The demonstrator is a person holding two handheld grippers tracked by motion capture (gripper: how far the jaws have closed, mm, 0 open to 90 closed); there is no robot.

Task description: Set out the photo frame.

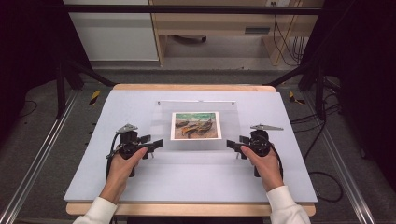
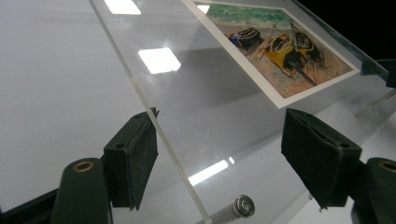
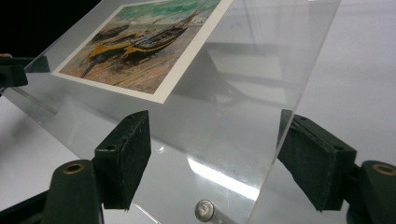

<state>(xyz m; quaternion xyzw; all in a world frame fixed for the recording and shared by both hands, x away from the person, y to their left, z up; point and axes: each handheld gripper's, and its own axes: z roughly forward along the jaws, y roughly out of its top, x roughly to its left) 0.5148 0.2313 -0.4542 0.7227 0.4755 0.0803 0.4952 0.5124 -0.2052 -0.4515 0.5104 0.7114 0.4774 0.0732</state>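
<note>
Where high view blurs, left claw (image 2: 217, 158) straddles pane (image 2: 196, 107) edge.

1. The high view looks forward and down from above the near edge of the tabletop (image 1: 93, 177), taking in its whole surface and the floor beyond the far edge.
2. The left gripper view rides low and very close, looking along the left tool (image 2: 219, 163) across the clear sheet (image 2: 196, 107) toward the picture (image 2: 275, 51).
3. The right gripper view sits equally close behind the right tool (image 3: 215, 158), facing the opposite way, probably toward the left edge.
4. All three share the sheet and picture.
</note>
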